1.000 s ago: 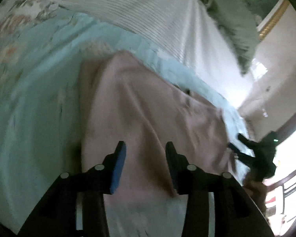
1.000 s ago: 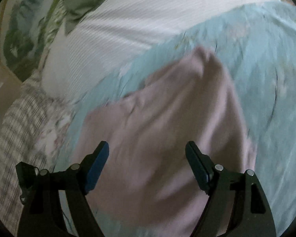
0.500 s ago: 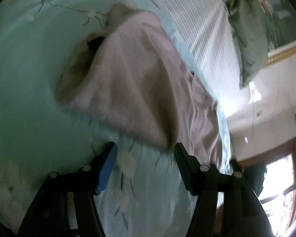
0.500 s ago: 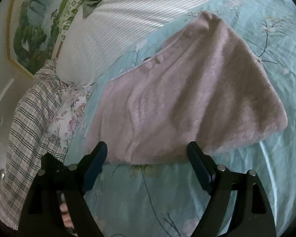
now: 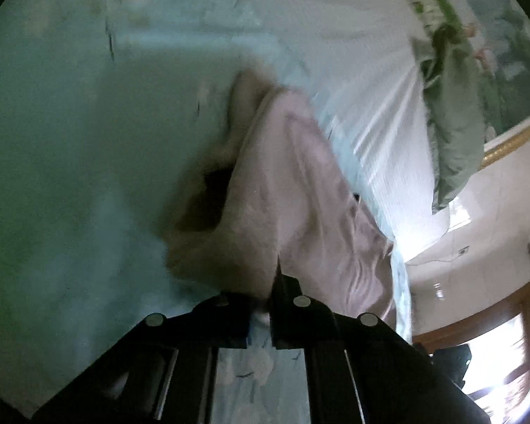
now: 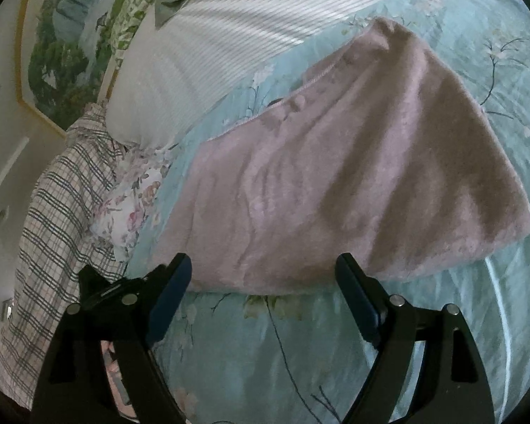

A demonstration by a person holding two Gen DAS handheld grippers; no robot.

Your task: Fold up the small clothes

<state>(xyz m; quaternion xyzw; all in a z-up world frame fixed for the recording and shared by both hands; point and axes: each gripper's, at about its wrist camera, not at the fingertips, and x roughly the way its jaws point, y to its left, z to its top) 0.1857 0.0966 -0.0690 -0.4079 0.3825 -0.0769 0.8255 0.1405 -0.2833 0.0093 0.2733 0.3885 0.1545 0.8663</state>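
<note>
A fuzzy pink garment [image 6: 353, 183] lies partly folded on a light blue floral bedsheet [image 6: 494, 53]. My right gripper [image 6: 265, 282] is open and empty, its fingers just short of the garment's near edge. In the left wrist view the same pink garment [image 5: 293, 190] fills the middle, with a dark opening on its left side. My left gripper [image 5: 265, 282] is shut on the garment's near edge, and the fabric bunches up between its jaws.
A white striped pillow [image 6: 229, 35] lies behind the garment. A plaid cloth [image 6: 53, 205] and a floral cloth [image 6: 130, 205] lie to the left. A green pillow [image 5: 455, 123] leans on a framed picture [image 6: 60, 35]. A window [image 5: 494, 353] is at right.
My left gripper has moved up to the garment's near edge and shut on it. My right gripper has pulled back off the garment and stays open.
</note>
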